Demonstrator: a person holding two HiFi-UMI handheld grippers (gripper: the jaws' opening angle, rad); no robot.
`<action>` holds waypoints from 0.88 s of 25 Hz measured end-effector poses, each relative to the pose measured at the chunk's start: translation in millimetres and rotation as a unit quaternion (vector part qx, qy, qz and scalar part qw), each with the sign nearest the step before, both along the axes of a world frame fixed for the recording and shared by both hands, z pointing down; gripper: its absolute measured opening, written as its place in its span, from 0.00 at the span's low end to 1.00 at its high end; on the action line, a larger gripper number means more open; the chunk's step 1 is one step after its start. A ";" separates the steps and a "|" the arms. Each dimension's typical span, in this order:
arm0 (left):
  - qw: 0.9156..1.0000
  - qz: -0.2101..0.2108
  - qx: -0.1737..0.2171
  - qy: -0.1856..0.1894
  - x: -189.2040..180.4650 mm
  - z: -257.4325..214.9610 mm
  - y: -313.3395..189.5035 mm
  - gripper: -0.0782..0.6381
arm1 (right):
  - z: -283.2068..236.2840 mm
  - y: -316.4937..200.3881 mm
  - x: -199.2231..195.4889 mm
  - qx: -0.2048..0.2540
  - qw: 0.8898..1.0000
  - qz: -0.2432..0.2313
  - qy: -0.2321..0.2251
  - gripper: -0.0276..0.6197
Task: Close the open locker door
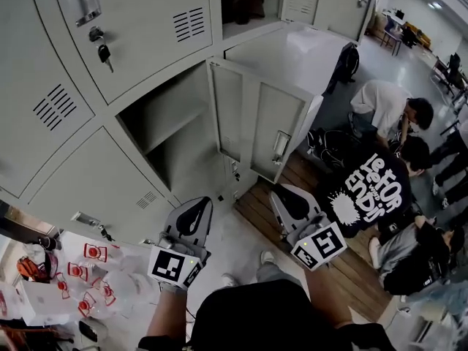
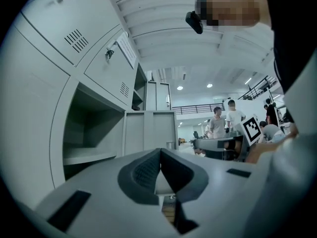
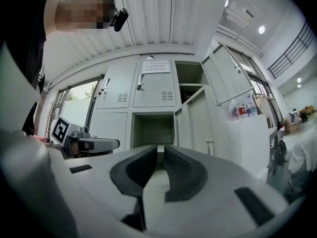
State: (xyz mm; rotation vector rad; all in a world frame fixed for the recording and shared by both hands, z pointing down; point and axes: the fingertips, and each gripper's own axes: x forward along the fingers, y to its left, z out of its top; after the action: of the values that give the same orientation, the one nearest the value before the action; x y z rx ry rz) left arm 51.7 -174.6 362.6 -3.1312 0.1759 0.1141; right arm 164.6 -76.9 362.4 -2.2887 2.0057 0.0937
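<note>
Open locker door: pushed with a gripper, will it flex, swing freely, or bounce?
The locker door looks like ribbed sheet metal: probably light yet stiff. Hinged beside the compartment, it should swing easily; pushing near the latch likely works best. It may rebound.

Open locker door (image 1: 259, 119) hinged on the right side of its compartment (image 1: 157, 112), swung outward. One shelf (image 1: 175, 123) inside. Left claw (image 1: 201, 205) before and below the compartment. Right claw (image 1: 281, 194) to its right, just under the door's lower edge, apart from it. Seated people (image 1: 380, 189) right of the door. Cluttered surface (image 1: 44, 298) far left.
</note>
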 end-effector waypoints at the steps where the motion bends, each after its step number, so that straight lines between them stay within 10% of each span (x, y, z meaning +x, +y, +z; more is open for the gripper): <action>1: 1.000 0.001 -0.002 -0.003 7.3 2.4 1.6 0.14 | 0.3 3.6 8.6 0.000 1.000 0.004 -0.001 0.13; 22: 0.997 -0.072 -0.002 -0.031 92.3 9.8 23.5 0.14 | -5.8 -2.2 142.0 0.015 0.998 -0.058 -0.016 0.13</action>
State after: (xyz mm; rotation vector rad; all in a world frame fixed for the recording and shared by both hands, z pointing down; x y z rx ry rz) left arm 144.0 -151.1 372.4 -3.1084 0.4019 0.0166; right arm 306.6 -79.1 356.6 -2.1373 2.1012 0.0763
